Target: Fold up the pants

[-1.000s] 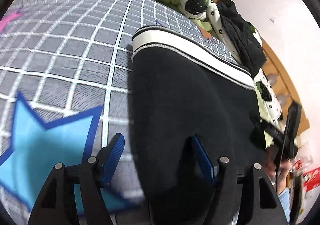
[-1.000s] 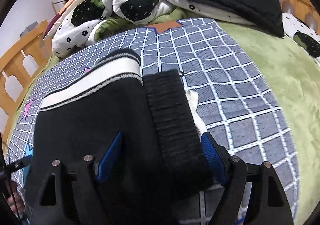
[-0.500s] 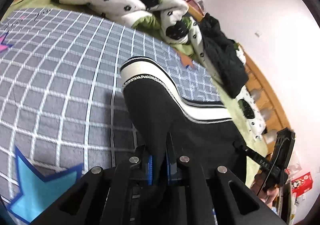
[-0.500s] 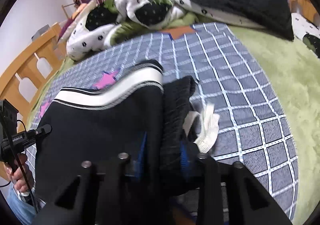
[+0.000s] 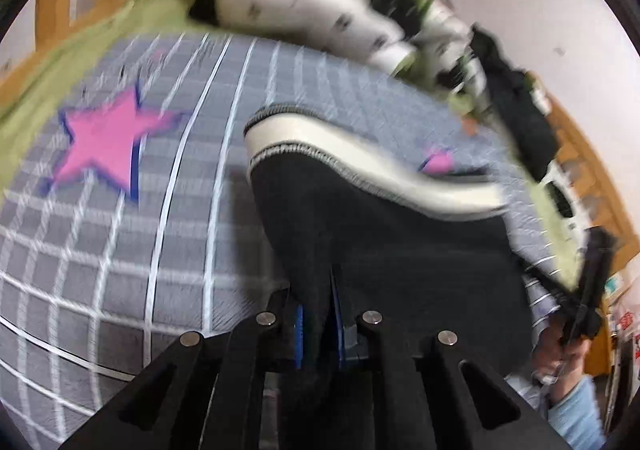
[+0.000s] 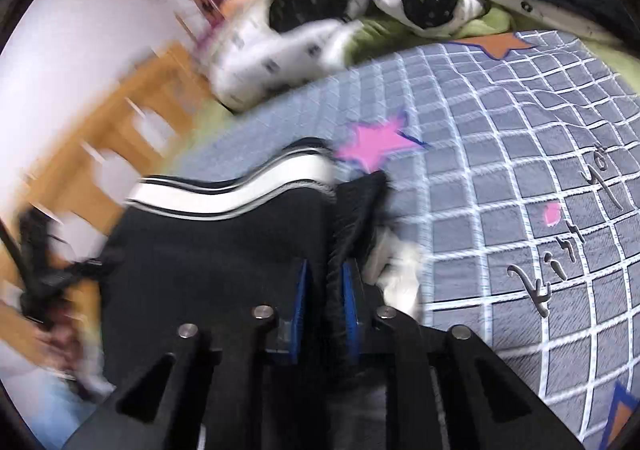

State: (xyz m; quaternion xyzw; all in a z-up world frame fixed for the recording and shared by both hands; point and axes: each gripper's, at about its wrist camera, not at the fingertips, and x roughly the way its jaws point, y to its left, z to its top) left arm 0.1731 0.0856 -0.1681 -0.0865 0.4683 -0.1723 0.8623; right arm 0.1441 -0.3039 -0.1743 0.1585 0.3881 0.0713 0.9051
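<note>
Pants (image 5: 360, 234) lifted higher than before — left claw (image 5: 319, 326) and right claw (image 6: 324, 306) both stay clamped on them.

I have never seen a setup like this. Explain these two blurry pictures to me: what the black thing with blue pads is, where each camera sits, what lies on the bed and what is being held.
There is no robot. A person holds a two-finger gripper in each hand, and each gripper carries a wide-angle camera looking forward along its fingers. So the black frame with blue pads low in each picture is the gripper itself.

One picture comes from the left gripper, the other from the right gripper. Both are shut on the same black pants, which have a white stripe along their far edge. The right one pinches them at a ribbed black band.

Under the pants lies a grey checked bedspread with pink stars. A black-and-white spotted blanket is bunched behind it. The blur suggests fast motion.
</note>
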